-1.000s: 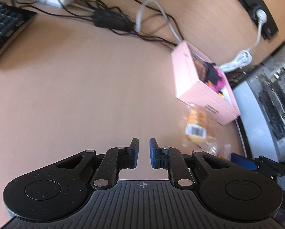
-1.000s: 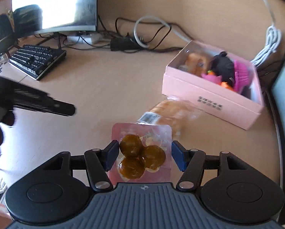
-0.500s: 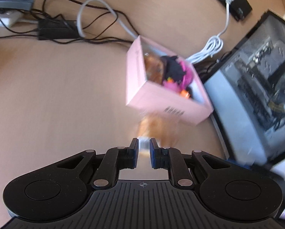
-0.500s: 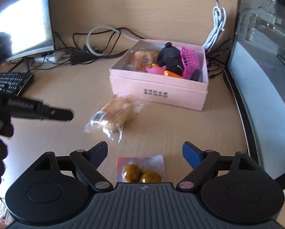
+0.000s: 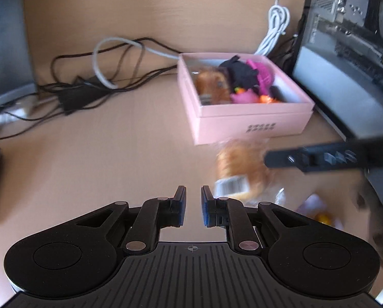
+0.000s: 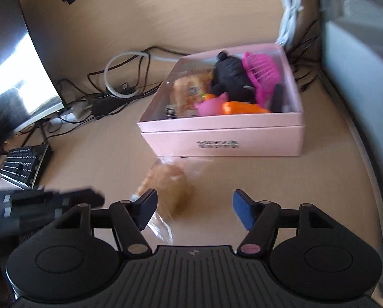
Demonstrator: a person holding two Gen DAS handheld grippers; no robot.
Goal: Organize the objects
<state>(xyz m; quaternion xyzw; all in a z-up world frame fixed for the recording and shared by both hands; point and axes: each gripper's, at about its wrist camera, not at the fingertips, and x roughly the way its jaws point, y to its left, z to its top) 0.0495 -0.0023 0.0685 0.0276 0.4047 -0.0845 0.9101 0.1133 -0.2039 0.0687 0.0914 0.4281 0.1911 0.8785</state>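
Blurring hides the wrapped bread (image 6: 165, 179); left gripper (image 5: 191, 202) closed empty, right gripper (image 6: 194, 208) apart, just narrowing.

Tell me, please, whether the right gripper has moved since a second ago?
Yes. The right gripper has left the egg pack and moved toward the pink box; its fingers, just closing and holding nothing, now flank the wrapped bread.

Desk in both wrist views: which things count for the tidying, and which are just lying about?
Job:
- pink box, already holding toys
- wrapped bread on the desk before it
- right gripper, jaws apart

Lying about:
- cable tangle
- keyboard
- monitor
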